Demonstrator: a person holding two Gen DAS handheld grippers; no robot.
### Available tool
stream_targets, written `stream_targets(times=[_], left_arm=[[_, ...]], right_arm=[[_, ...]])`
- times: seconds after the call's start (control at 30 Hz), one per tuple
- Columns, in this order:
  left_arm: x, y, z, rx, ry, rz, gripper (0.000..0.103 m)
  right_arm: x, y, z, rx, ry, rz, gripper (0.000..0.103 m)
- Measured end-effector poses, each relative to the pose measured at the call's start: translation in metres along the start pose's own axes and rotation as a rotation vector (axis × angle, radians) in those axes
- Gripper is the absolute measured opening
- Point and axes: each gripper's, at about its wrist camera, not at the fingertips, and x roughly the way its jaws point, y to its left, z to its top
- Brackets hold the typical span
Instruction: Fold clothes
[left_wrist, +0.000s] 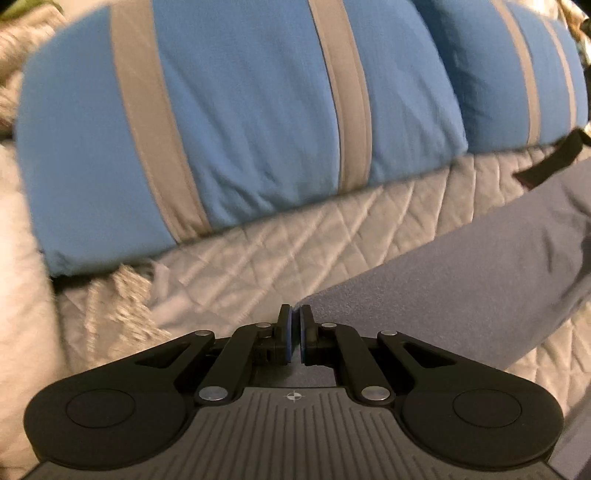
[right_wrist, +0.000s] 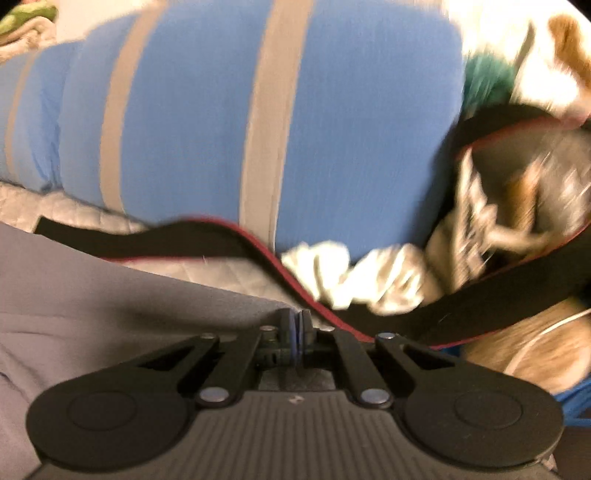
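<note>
The left gripper is pinched tight on a corner of the grey garment, which runs off to its right over the quilt. The right gripper is likewise clamped on the garment's edge, cloth spreading to its left. Blue pillows lie beyond both, and a black strap crosses just ahead of the right one.

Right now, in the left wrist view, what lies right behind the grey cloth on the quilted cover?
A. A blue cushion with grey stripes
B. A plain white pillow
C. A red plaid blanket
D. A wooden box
A: a blue cushion crossed by grey stripes sits on the quilted cover, behind the grey cloth.
</note>
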Motion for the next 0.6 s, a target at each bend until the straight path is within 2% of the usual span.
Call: stream_targets(times=[0.17,0.23,0.3,0.37,0.4,0.43,0.47,0.5,0.53,0.57,0.6], left_arm=[[-0.069,0.005,-0.023,-0.038,-0.155,0.002,0.004],[-0.098,0.009,-0.041,-0.068,-0.216,0.005,0.004],[-0.122,0.015,-0.066,-0.109,-0.249,0.007,0.004],[-0.135,0.016,-0.088,-0.134,-0.23,-0.02,0.008],[-0.14,0.015,-0.099,-0.138,-0.207,-0.038,0.008],[-0.145,0.014,-0.11,-0.143,-0.183,-0.056,0.008],[-0.149,0.015,-0.118,-0.147,-0.161,-0.076,0.008],[-0.152,0.016,-0.124,-0.155,-0.134,-0.1,0.014],[-0.156,0.016,-0.129,-0.163,-0.107,-0.112,0.021],[-0.16,0.013,-0.131,-0.161,-0.093,-0.11,0.031],[-0.166,0.011,-0.13,-0.149,-0.093,-0.11,0.038]], right_arm=[[-0.093,0.012,-0.006,-0.053,-0.158,-0.044,0.001],[-0.138,0.016,-0.023,-0.071,-0.211,-0.048,0.001],[-0.176,0.024,-0.049,-0.11,-0.228,-0.037,0.001],[-0.201,0.025,-0.08,-0.106,-0.181,-0.002,0.002],[-0.208,0.025,-0.096,-0.093,-0.146,-0.004,0.01],[-0.216,0.025,-0.112,-0.08,-0.111,-0.007,0.024],[-0.223,0.025,-0.121,-0.066,-0.11,-0.017,0.032],[-0.23,0.026,-0.13,-0.051,-0.11,-0.026,0.042],[-0.238,0.026,-0.14,-0.036,-0.11,-0.035,0.047],[-0.245,0.026,-0.149,-0.022,-0.109,-0.045,0.055],[-0.251,0.028,-0.153,-0.031,-0.111,-0.057,0.063]])
